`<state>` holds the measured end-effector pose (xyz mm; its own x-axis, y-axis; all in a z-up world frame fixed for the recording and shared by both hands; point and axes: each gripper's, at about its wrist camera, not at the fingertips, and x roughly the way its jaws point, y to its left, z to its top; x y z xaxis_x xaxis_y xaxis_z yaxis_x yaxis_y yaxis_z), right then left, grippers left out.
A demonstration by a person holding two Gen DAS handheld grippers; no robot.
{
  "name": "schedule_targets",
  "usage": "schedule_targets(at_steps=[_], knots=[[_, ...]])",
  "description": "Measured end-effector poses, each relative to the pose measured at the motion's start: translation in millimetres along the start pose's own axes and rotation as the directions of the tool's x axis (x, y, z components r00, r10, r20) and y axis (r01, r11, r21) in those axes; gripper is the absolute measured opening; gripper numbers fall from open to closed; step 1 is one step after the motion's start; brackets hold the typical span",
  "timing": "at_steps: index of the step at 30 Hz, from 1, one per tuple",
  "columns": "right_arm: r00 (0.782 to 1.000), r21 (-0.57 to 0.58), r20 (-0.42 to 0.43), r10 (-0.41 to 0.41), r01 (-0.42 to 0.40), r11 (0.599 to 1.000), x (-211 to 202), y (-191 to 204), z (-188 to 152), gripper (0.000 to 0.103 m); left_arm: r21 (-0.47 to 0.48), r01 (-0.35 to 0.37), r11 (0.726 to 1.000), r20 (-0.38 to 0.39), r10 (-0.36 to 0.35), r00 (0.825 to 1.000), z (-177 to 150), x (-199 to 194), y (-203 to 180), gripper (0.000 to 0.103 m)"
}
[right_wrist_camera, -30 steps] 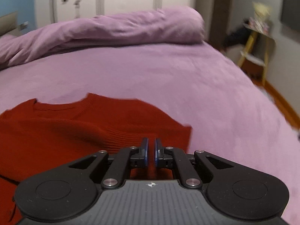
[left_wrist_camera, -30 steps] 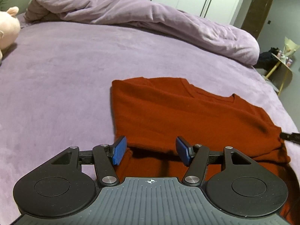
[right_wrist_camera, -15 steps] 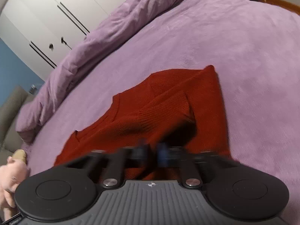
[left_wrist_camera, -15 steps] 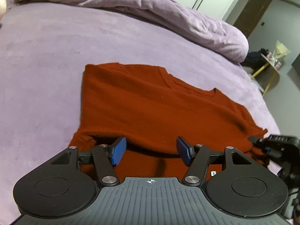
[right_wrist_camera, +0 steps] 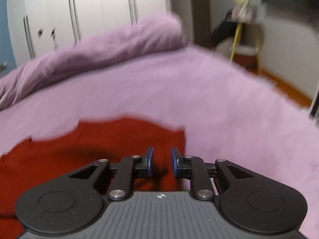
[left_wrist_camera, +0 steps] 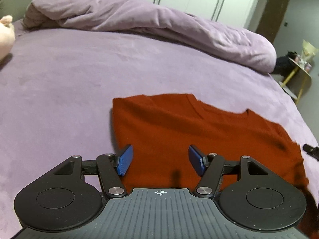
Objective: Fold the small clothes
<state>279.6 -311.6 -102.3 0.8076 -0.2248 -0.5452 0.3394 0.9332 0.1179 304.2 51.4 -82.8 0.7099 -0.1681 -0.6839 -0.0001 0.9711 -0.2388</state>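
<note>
A rust-red knit sweater (left_wrist_camera: pixel 189 131) lies flat on the purple bed, its neckline toward the far side. My left gripper (left_wrist_camera: pixel 160 162) is open and empty over the sweater's near left part. In the right wrist view the sweater (right_wrist_camera: pixel 103 149) fills the lower left, blurred by motion. My right gripper (right_wrist_camera: pixel 161 163) is open with a narrow gap and holds nothing, just above the sweater's right edge. The tip of the right gripper (left_wrist_camera: pixel 310 151) shows at the far right of the left wrist view.
A rolled purple duvet (left_wrist_camera: pixel 149 23) lies along the far side of the bed (left_wrist_camera: pixel 59 83). A pink plush toy (left_wrist_camera: pixel 6 35) sits at the far left. A yellow-legged side table (right_wrist_camera: pixel 245 37) stands beyond the bed's right edge. White wardrobe doors (right_wrist_camera: pixel 79 10) are behind.
My right gripper has let go of the sweater and opened a little, and it has swung back level. The left gripper stayed open and shifted back toward the sweater's left edge.
</note>
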Motion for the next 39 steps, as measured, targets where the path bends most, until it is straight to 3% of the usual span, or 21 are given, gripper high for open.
schedule_targets(at_steps=[2, 4, 6, 8, 10, 11, 14, 16, 18, 22, 25, 28, 30, 33, 37, 39], knots=[[0.991, -0.027, -0.016, 0.132, -0.132, 0.991, 1.0, 20.1, 0.5, 0.02, 0.005, 0.028, 1.0, -0.017, -0.028, 0.999, 5.9, 15.0, -9.6, 0.067], [0.949, -0.074, -0.096, 0.301, -0.308, 0.948, 11.6, 53.8, -6.1, 0.019, 0.034, 0.065, 0.997, -0.064, -0.063, 0.996, 9.7, 38.3, -22.8, 0.068], [0.914, -0.149, -0.108, 0.391, -0.404, 0.903, 21.7, 83.9, -16.6, 0.018, 0.064, 0.055, 0.996, -0.074, -0.05, 0.996, 10.0, 59.2, -31.1, 0.068], [0.922, -0.245, -0.118, 0.368, -0.386, 0.889, 36.6, 103.7, -24.8, 0.016, 0.139, -0.012, 0.99, -0.052, 0.019, 0.998, 11.2, 75.1, -37.1, 0.07], [0.956, -0.344, -0.087, 0.279, -0.291, 0.893, 51.3, 106.2, -28.8, 0.012, 0.185, -0.049, 0.981, -0.021, 0.054, 0.998, 13.6, 85.1, -37.3, 0.079], [0.968, -0.36, -0.057, 0.242, -0.246, 0.9, 56.4, 99.0, -25.9, 0.003, 0.193, -0.053, 0.98, -0.02, 0.058, 0.998, 15.3, 90.0, -35.4, 0.083], [0.995, -0.328, 0.006, 0.1, -0.093, 0.94, 70.9, 65.1, -12.1, 0.0, 0.151, -0.022, 0.988, -0.014, 0.024, 1.0, 19.1, 101.7, -24.3, 0.086], [0.991, -0.228, -0.007, 0.136, -0.134, 0.964, 76.7, 38.3, -6.1, 0.0, 0.144, -0.027, 0.989, -0.009, 0.028, 1.0, 18.7, 100.5, -23.6, 0.086], [0.999, -0.218, -0.016, 0.039, -0.041, 0.975, 80.7, 31.2, -2.9, 0.0, 0.154, -0.04, 0.987, -0.012, 0.043, 0.999, 17.2, 93.3, -26.8, 0.086], [0.995, -0.163, -0.027, 0.098, -0.101, 0.982, 56.1, 20.3, -2.2, 0.008, 0.16, -0.034, 0.987, -0.011, 0.036, 0.999, -0.4, 65.1, -23.1, 0.084], [0.959, -0.192, -0.071, 0.274, -0.282, 0.94, 27.2, 26.5, -23.5, 0.011, 0.156, -0.028, 0.987, 0.008, 0.027, 1.0, -16.8, 50.3, -16.5, 0.084], [0.972, -0.309, -0.071, 0.225, -0.236, 0.922, 16.7, 23.4, -46.0, 0.011, 0.16, -0.024, 0.987, 0.016, 0.022, 1.0, -22.2, 46.5, -14.5, 0.084], [0.979, -0.262, -0.061, 0.196, -0.205, 0.943, 19.5, 16.3, -39.5, 0.0, 0.166, -0.021, 0.986, 0.01, 0.019, 1.0, -20.9, 47.9, -13.9, 0.085], [0.996, -0.254, -0.035, 0.076, -0.083, 0.964, 27.8, 5.3, -34.7, 0.0, 0.168, -0.011, 0.986, -0.011, 0.013, 1.0, -17.5, 46.0, -9.9, 0.085], [0.996, -0.27, -0.065, 0.062, -0.078, 0.96, 22.8, 4.1, -25.3, 0.0, 0.2, -0.056, 0.978, -0.031, 0.063, 0.998, -23.9, 21.0, -8.5, 0.083], [0.995, -0.234, -0.065, 0.074, -0.087, 0.968, -1.4, -0.7, -24.6, 0.011, 0.226, -0.081, 0.971, -0.051, 0.095, 0.994, -34.4, 2.3, -5.6, 0.083]])
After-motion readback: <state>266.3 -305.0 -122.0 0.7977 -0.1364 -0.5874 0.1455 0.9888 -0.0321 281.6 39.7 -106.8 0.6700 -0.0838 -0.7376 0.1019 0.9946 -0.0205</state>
